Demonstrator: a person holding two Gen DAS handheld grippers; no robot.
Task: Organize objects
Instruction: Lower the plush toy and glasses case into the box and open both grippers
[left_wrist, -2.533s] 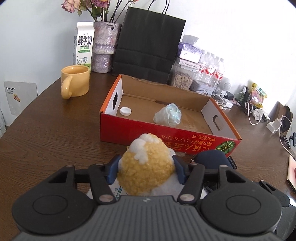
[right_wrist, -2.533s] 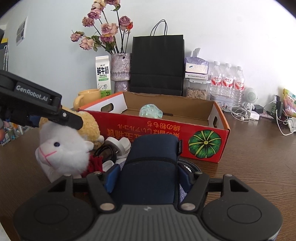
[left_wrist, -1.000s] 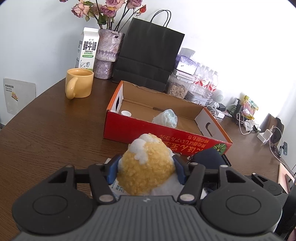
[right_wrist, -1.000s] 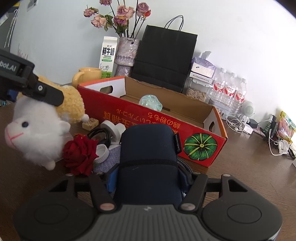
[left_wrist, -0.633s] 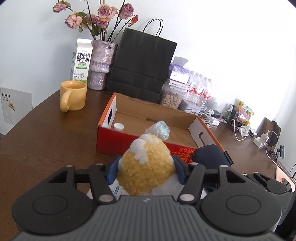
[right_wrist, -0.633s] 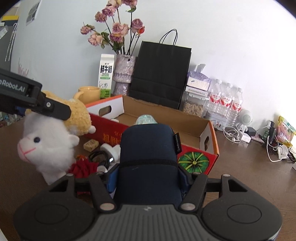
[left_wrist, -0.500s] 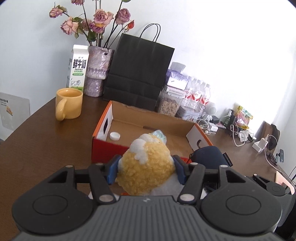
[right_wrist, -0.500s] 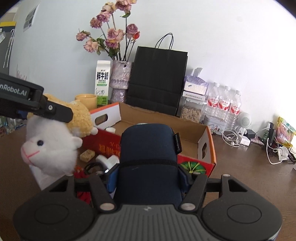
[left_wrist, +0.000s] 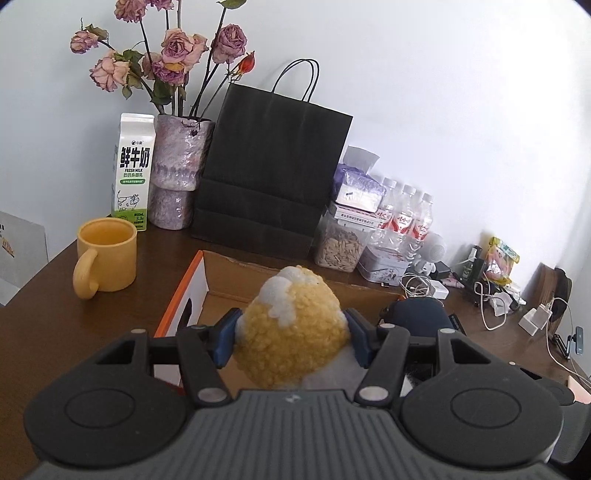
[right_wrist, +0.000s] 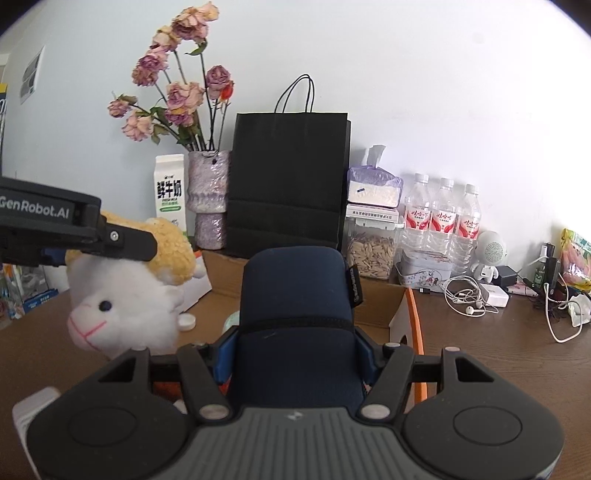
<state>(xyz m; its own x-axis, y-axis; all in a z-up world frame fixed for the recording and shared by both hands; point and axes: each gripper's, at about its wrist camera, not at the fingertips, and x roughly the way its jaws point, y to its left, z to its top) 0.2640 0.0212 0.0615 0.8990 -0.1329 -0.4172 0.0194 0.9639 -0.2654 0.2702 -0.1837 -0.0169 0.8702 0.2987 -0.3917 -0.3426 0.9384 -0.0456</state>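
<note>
Left wrist view: the cardboard box (left_wrist: 207, 284) lies below, its orange-edged wall near the yellow mug (left_wrist: 105, 256); brown table (left_wrist: 37, 317) is bare on that side.
Plush sheep (left_wrist: 291, 325): above the box.
Left gripper (left_wrist: 290, 338): blue pads clamp the sheep.
Right gripper (right_wrist: 295, 354): clamps the navy case (right_wrist: 295, 306) over the box.

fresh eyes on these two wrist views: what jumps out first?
The white-faced, yellow-fleeced plush sheep gripped in the left claw, filling the foreground of its own view and hanging at the left of the right wrist view. Next, the dark navy zippered fabric case clamped in the right claw, both held above the open orange-rimmed cardboard box. Behind them, dried pink roses in a mottled purple vase and a tall black paper bag against the wall.
</note>
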